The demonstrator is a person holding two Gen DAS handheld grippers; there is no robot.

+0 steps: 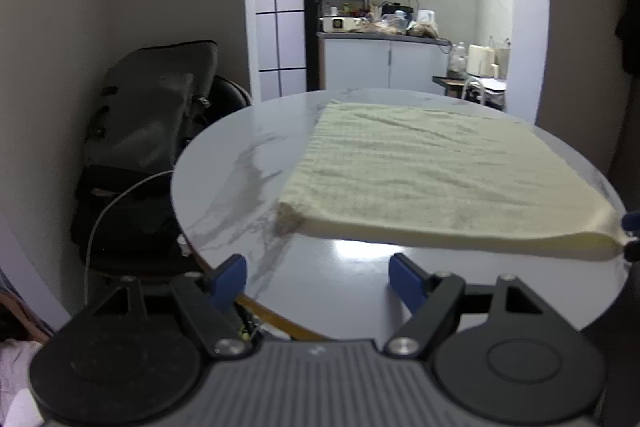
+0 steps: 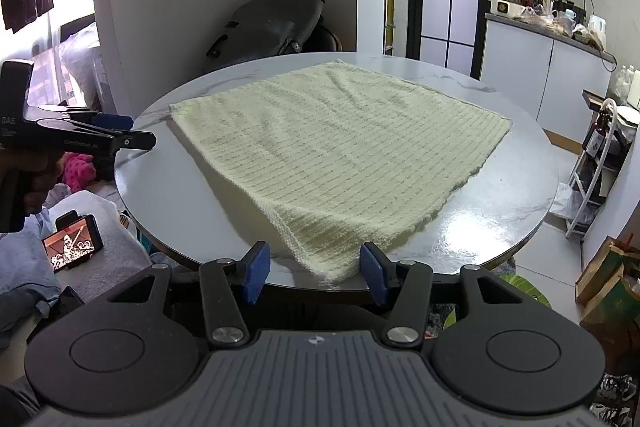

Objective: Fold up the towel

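Note:
A pale yellow ribbed towel [image 1: 432,171] [image 2: 340,147] lies spread flat on the round marble table [image 1: 240,179] [image 2: 500,211]. My left gripper [image 1: 316,277] is open over the table's near edge, short of the towel's near-left corner, with nothing between its fingers. From the right wrist view the left gripper [image 2: 120,133] appears at the table's left rim, held by a hand. My right gripper [image 2: 314,271] is open, its blue pads [image 2: 256,269] on either side of the towel's near corner, which overhangs the table edge. Its fingertips [image 1: 631,221] show at the far right of the left wrist view.
A black bag [image 1: 156,115] [image 2: 272,23] sits on a chair behind the table by the wall. A kitchen counter [image 1: 380,39] stands beyond. A white rack [image 2: 596,163] and paper bags [image 2: 612,287] are on the right. A phone on a stand [image 2: 72,239] sits lower left.

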